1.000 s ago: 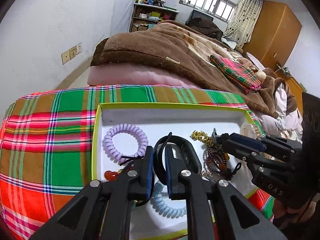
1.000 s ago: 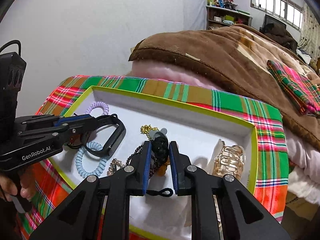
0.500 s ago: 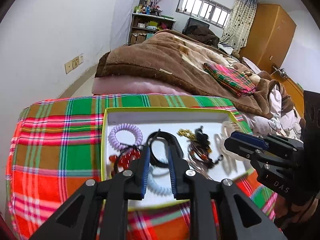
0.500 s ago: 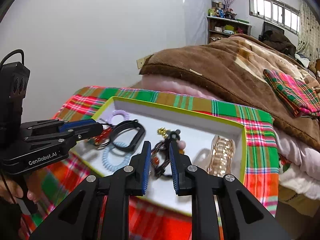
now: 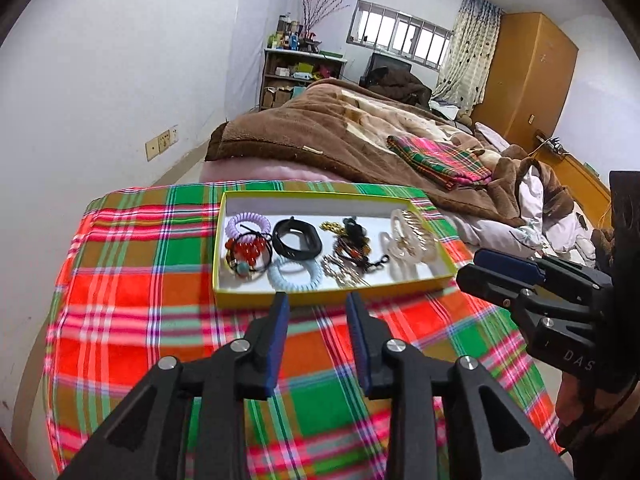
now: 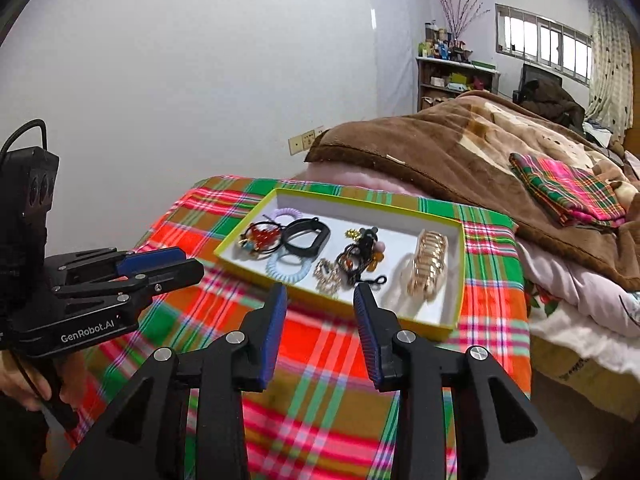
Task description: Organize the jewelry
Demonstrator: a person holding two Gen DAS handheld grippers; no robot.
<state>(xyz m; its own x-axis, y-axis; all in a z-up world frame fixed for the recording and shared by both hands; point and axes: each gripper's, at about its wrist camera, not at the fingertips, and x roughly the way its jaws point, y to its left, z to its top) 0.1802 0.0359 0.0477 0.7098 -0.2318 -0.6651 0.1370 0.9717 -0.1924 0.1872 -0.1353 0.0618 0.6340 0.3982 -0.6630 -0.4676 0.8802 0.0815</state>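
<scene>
Left gripper point(image 5: 317, 300) is held above the plaid cloth point(image 5: 132, 280), jaws apart, nothing between them. Tray point(image 5: 256, 294) lies just ahead of its tips, long axis running crosswise to the fingers. Inside, left to right: purple coil tie point(image 5: 248, 222), red bead piece point(image 5: 247, 249), black band point(image 5: 297, 239), pale blue coil tie point(image 5: 294, 275), dark bead tangle point(image 5: 352, 245), clear-and-gold claw clips point(image 5: 408, 236).

Right gripper point(image 6: 319, 291) is also held over the cloth, jaws apart and empty, tips near the tray's near wall, pointed toward the tangle. Both are judged about equally near. All pieces appear placed; task judged near done.
</scene>
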